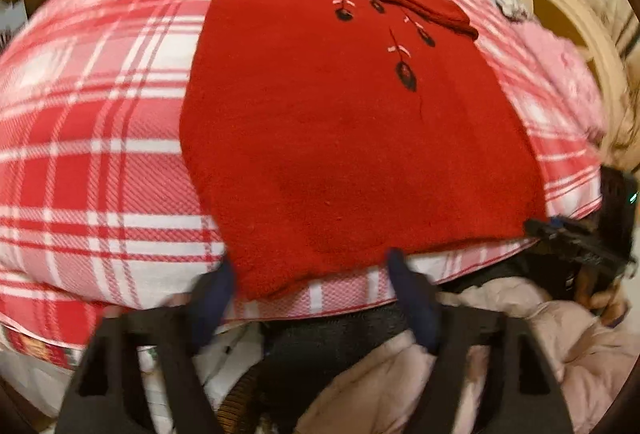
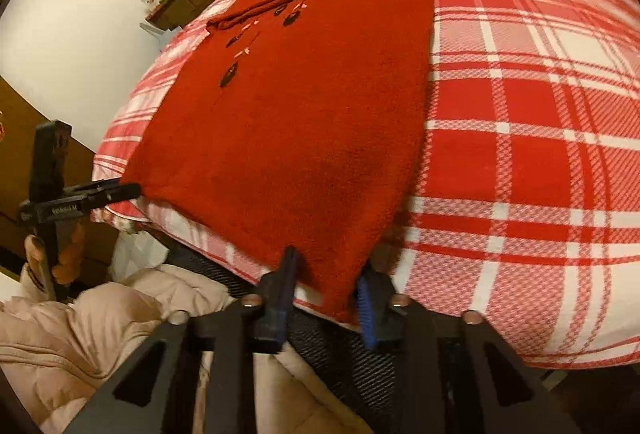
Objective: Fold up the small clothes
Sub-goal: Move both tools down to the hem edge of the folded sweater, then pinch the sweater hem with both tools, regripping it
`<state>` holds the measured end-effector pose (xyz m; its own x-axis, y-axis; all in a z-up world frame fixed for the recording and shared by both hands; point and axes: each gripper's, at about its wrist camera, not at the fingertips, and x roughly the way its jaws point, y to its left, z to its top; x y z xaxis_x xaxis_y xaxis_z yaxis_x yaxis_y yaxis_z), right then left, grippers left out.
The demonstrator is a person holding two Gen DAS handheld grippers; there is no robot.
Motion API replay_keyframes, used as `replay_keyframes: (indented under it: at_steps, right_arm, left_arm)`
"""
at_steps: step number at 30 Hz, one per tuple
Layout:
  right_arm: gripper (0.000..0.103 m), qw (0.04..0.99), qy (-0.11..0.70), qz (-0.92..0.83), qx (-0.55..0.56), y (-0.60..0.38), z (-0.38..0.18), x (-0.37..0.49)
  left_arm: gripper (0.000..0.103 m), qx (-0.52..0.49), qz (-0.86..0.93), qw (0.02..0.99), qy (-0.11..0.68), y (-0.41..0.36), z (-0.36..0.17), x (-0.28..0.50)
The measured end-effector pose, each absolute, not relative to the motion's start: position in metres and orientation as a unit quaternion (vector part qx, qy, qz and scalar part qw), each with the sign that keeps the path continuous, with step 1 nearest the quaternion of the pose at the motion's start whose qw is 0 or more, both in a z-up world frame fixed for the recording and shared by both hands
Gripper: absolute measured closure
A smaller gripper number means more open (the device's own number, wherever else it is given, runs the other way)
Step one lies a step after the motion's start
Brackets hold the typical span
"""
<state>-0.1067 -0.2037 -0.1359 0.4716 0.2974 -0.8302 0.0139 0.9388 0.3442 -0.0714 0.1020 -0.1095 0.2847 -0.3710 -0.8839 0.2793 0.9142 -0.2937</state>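
Your sweater [image 1: 352, 138] is deep red knit with small dark leaf-like motifs and pale stitches near the top, its sleeves folded across the far end. It lies flat on the red-and-white plaid bed [image 1: 100, 162], with the hem at the near edge. Your left gripper [image 1: 312, 298] has its jaws spread apart at the near left hem corner, the cloth edge lying between them, not pinched. Your right gripper [image 2: 328, 294] sits with jaws apart around the near right hem corner, which hangs between its blue pads [image 2: 366, 310].
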Motion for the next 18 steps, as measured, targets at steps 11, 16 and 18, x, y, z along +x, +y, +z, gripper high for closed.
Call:
replay_keyframes:
  at_steps: [11,16,18]
  right_arm:
    - [0.095,0.838,0.487,0.139,0.203,-0.214,-0.114,-0.108]
    - [0.095,0.839,0.444,0.177,0.261,-0.23,-0.088,-0.088]
    - [0.095,0.844,0.428,0.178,0.271,-0.239,-0.079,-0.075]
  left_arm:
    - [0.09,-0.068,-0.219,0.8,0.554,0.106,-0.099,-0.07]
    - [0.09,-0.066,-0.221,0.821,0.523,0.106,-0.074,-0.05]
    - [0.09,-0.063,-0.219,0.829,0.51,0.101,-0.066,-0.034]
